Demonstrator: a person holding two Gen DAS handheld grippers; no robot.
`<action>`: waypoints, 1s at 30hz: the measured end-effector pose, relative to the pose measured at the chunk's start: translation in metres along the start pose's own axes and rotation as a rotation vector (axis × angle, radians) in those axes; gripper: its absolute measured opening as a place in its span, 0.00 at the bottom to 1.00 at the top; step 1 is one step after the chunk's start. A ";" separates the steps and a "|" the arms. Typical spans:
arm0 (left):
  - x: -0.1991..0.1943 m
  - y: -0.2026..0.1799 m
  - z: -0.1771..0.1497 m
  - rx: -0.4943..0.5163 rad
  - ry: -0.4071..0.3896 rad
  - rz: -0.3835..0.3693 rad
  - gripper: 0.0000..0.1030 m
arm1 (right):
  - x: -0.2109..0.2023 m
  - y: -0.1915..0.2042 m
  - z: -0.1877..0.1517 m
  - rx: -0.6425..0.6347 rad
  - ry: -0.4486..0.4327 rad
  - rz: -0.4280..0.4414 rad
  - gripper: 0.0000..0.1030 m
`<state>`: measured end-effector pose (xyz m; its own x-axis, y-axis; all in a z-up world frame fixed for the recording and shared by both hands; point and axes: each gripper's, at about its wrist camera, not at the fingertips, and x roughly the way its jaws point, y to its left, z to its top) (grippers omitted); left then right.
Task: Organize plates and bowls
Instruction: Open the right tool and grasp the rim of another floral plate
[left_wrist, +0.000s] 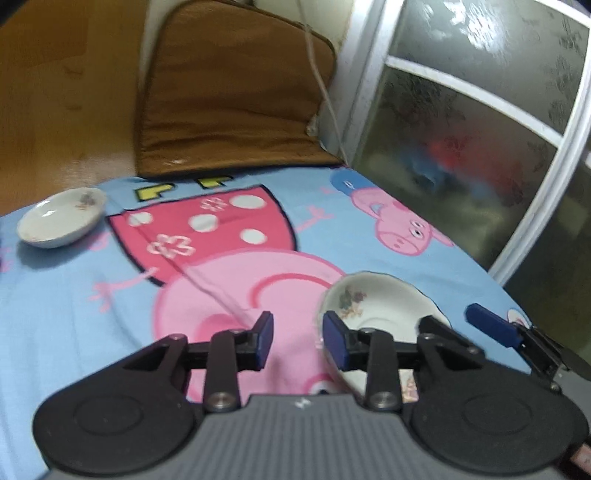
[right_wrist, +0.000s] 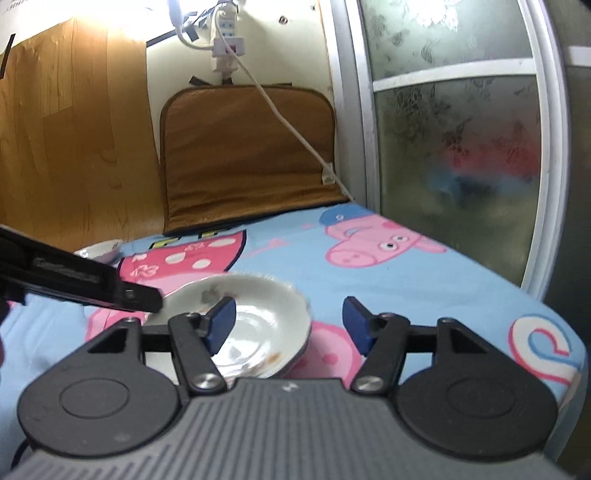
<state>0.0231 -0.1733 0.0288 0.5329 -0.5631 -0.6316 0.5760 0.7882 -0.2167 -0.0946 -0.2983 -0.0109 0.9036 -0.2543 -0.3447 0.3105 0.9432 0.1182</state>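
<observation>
A white floral bowl (left_wrist: 384, 314) sits on the Peppa Pig cloth near the right; it also shows in the right wrist view (right_wrist: 258, 314). My left gripper (left_wrist: 298, 341) is open, its right finger at the bowl's left rim, nothing held. My right gripper (right_wrist: 290, 325) is open around the bowl's right rim: the left finger is over the bowl's inside, the right finger outside it. The right gripper's finger (left_wrist: 491, 326) shows in the left wrist view beside the bowl. A second small white bowl (left_wrist: 61, 216) sits far left; it shows partly in the right wrist view (right_wrist: 101, 249).
A brown cushion (right_wrist: 247, 155) leans on the back wall with a white cable (right_wrist: 291, 129) across it. A frosted glass door (right_wrist: 454, 147) stands on the right. A wooden panel (right_wrist: 74, 129) is at the left. The cloth's edge (right_wrist: 561, 332) drops off at the right.
</observation>
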 end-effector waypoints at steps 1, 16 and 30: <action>-0.006 0.007 -0.001 -0.008 -0.015 0.017 0.30 | 0.000 0.000 0.002 0.008 -0.011 0.001 0.64; -0.081 0.168 -0.056 -0.239 -0.147 0.460 0.34 | 0.063 0.111 0.042 0.117 0.279 0.532 0.40; -0.097 0.198 -0.066 -0.419 -0.221 0.318 0.37 | 0.225 0.206 0.068 0.204 0.446 0.233 0.22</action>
<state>0.0449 0.0540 -0.0020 0.7829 -0.2853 -0.5529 0.0955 0.9332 -0.3464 0.1926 -0.1757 -0.0012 0.7562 0.1142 -0.6443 0.2074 0.8920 0.4017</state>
